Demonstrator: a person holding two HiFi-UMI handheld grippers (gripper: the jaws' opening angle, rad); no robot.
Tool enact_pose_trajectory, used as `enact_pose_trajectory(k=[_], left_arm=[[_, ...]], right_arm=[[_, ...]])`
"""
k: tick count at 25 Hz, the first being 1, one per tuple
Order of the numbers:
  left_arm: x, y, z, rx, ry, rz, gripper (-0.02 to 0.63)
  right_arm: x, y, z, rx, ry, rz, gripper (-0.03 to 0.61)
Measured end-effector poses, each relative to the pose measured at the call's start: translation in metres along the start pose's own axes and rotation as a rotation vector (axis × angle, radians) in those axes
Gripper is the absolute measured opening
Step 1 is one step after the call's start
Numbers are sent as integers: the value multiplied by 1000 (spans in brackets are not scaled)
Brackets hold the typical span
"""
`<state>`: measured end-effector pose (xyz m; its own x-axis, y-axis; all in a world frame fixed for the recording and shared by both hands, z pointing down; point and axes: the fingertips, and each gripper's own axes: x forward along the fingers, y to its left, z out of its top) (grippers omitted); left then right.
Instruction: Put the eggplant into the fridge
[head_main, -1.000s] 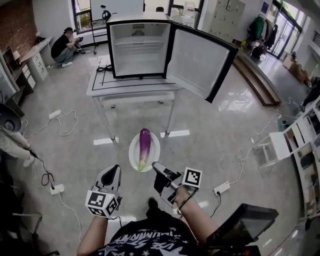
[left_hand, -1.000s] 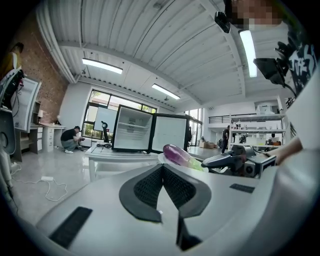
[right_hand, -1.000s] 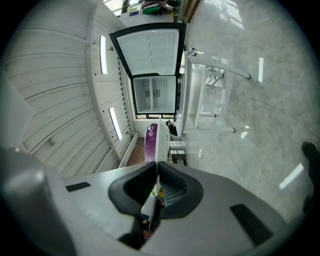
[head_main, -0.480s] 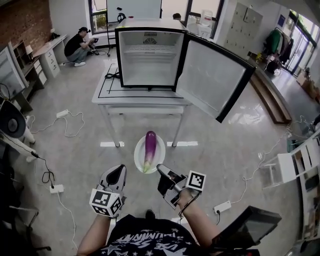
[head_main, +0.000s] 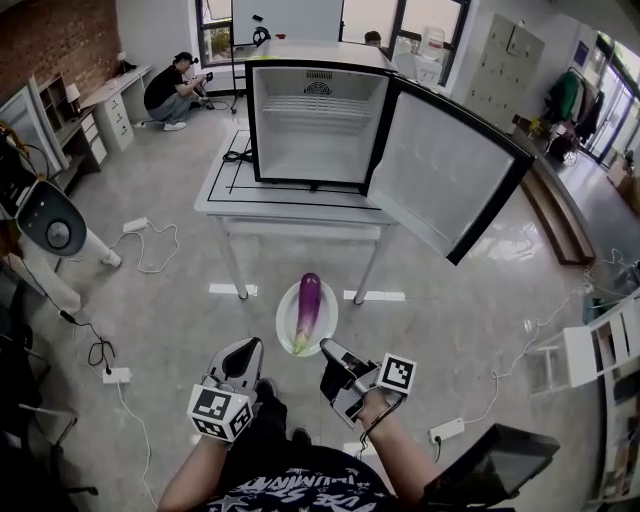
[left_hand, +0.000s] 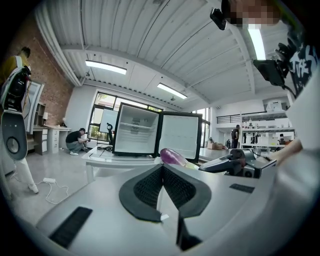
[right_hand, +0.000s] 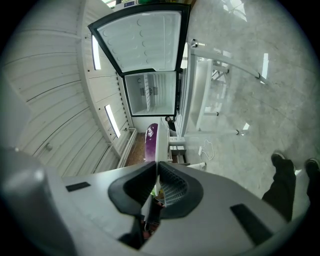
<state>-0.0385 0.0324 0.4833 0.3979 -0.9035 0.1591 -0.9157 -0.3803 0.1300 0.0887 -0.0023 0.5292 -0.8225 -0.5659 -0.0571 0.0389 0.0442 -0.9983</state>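
Observation:
A purple eggplant (head_main: 308, 306) lies on a white plate (head_main: 285, 325) held out over the floor in front of me. My right gripper (head_main: 328, 350) is shut on the plate's near rim; in the right gripper view the plate edge (right_hand: 159, 146) runs between the jaws, with the eggplant (right_hand: 150, 141) beyond. My left gripper (head_main: 248, 349) is shut on nothing, left of the plate and apart from it. Ahead, the fridge (head_main: 318, 125) stands on a white table (head_main: 290, 205), its door (head_main: 450, 180) swung wide to the right, its shelves bare. The left gripper view shows the eggplant (left_hand: 172, 157) and fridge (left_hand: 134, 135).
Cables and a power strip (head_main: 116, 375) lie on the floor at left, by a white stand (head_main: 52, 232). A person (head_main: 178, 87) crouches at the back left. Another power strip (head_main: 445, 430) and a black screen (head_main: 492, 465) are at the lower right, and white shelves (head_main: 600, 350) at far right.
The fridge and table have come nearer and look larger as I walk forward. The plate with the eggplant stays in the right gripper; both grippers keep their pose.

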Motion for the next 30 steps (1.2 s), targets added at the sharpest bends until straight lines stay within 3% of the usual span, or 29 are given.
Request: enact_pose_trajectory(k=[11,30], left_arm=[[47,38,10,15,6,-66,9],[172,145,41,-14,15,-133,9]], right_arm=[[36,-10,34,-11,-58,-33,20],[159,-15,130,-22,-128,-62,21]])
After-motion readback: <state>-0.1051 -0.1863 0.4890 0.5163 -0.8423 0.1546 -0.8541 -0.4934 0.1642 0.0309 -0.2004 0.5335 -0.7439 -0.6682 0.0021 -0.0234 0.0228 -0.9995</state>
